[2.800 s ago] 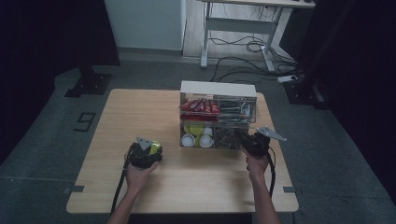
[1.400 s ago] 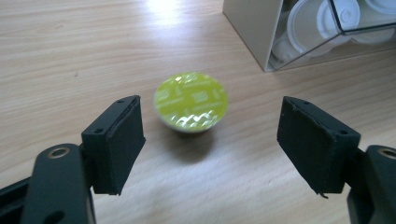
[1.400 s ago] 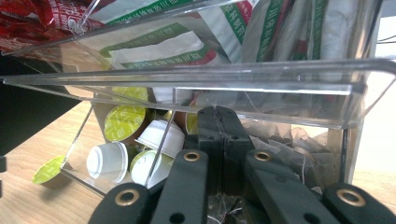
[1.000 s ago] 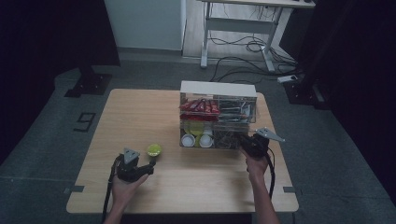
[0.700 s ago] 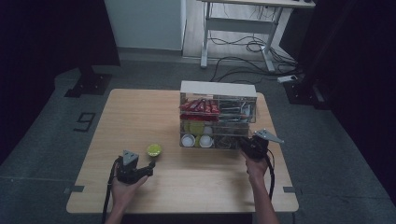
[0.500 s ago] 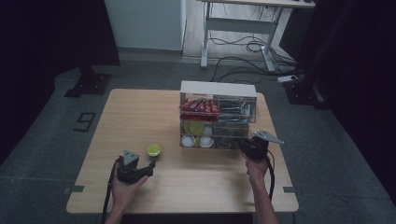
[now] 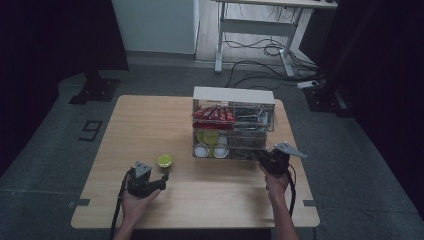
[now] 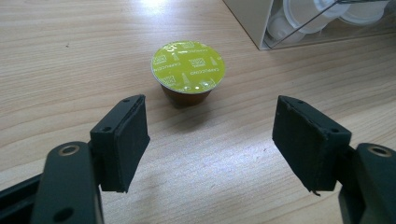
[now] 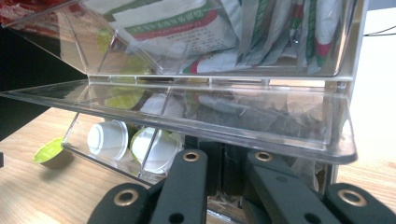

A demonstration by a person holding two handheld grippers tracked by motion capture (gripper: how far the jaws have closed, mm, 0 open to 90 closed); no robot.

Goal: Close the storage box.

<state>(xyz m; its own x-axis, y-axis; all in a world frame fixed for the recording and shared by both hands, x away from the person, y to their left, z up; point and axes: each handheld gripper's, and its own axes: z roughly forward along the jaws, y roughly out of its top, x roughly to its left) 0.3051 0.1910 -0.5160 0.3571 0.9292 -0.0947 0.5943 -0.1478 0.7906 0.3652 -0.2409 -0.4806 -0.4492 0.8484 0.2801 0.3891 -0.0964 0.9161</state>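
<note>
High view is dim and soft, dark surround, only the table [image 7: 150, 125] lit, from above. Left gripper view is bright and sharp: glare patch on the wood at top edge, highlights on the capsule [image 8: 188, 71] foil, soft shadow toward camera. Right gripper view: reflections across the clear organizer [image 9: 224, 116], blown-out white at right, near jaws soft.

Table: a light wooden table [image 7: 150, 125] is seen on a grey floor [image 7: 45, 150].
Capsule: a small coffee capsule [image 7: 165, 160] with a green lid is set upright on the wood, near the front left.
Box: a clear plastic organizer [image 7: 233, 123] with a white back is placed toward the far right, well apart from the capsule.
</note>
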